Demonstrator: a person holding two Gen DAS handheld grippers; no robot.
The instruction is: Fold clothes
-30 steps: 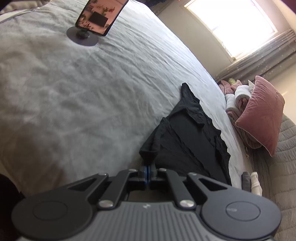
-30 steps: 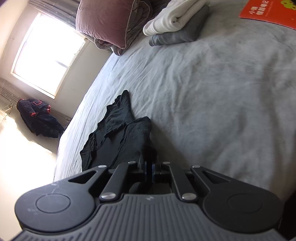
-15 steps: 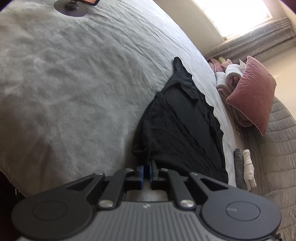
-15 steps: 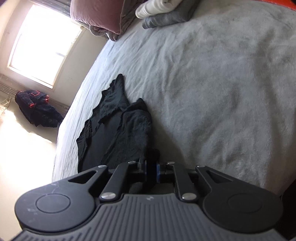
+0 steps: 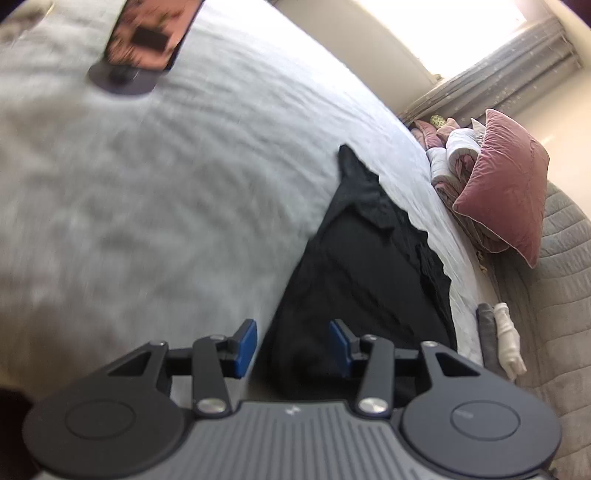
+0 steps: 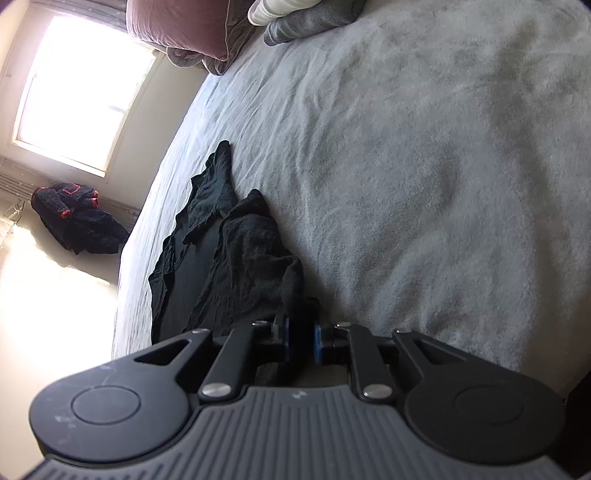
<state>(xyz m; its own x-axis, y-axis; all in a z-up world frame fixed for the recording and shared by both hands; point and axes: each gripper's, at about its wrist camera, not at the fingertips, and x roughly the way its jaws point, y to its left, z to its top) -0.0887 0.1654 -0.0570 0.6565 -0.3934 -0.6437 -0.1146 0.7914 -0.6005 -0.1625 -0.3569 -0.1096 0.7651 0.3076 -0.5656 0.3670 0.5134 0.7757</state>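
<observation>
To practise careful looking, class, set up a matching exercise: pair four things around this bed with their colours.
Things:
1. garment
2. cushion
3. bedcover
4. gripper pads

Colours:
A. blue
B. pale grey
C. black
D. dusty pink

Pairs: 1-C, 2-D, 3-B, 4-A

Grey bed (image 5: 147, 192) bearing black garment (image 5: 362, 280), phone stand (image 5: 122, 79), pink pillow (image 5: 506, 184), folded clothes (image 5: 498, 332)

Blurred tablet (image 5: 149, 35) — top cut off
</observation>
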